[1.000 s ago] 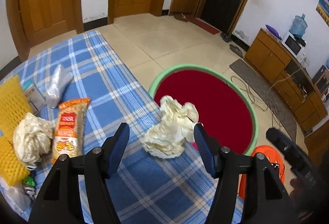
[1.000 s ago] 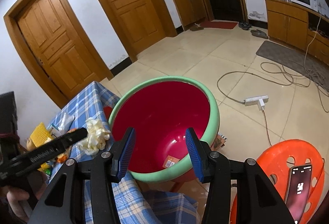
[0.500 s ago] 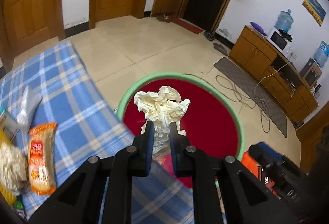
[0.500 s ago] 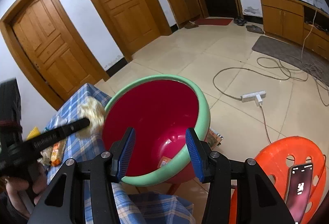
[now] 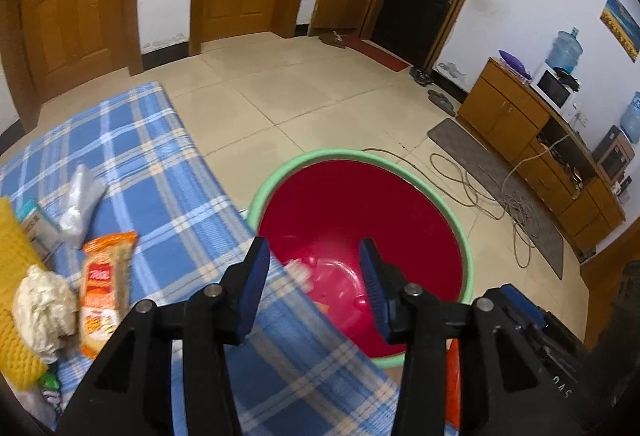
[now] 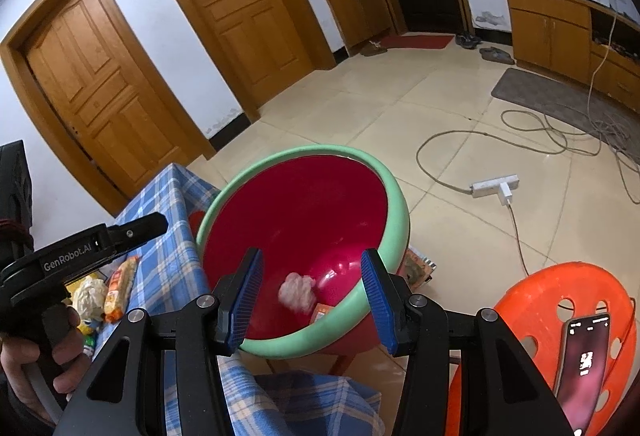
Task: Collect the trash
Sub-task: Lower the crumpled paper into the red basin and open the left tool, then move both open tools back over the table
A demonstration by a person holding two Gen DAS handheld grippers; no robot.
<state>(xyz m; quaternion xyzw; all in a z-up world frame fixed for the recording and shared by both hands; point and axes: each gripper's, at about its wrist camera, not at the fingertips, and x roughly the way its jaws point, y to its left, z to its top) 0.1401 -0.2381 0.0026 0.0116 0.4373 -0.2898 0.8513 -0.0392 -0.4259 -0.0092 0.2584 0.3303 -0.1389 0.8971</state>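
My left gripper [image 5: 314, 251] hangs over the near rim of a red basin with a green rim [image 5: 332, 154], and its jaws are opening with nothing between them. A crumpled white paper [image 6: 298, 292] shows as a blur inside the basin [image 6: 400, 215], beside a small orange wrapper [image 6: 320, 312]. My right gripper [image 6: 312, 260] stands open in front of the basin and holds nothing. On the blue plaid tablecloth [image 5: 140, 155] lie an orange snack packet [image 5: 105, 284], another paper wad [image 5: 44, 306], yellow foam netting [image 5: 12, 276] and a clear plastic wrapper [image 5: 80, 195].
An orange plastic stool [image 6: 560, 296] with a phone [image 6: 588, 352] on it stands right of the basin. A power strip [image 6: 494, 185] and loose cables lie on the tiled floor. Wooden cabinets [image 5: 520, 123] line the right wall.
The left gripper shut on the crumpled paper on the table, carried it over the basin and opened again. The paper has dropped into the basin. The right gripper stayed put.
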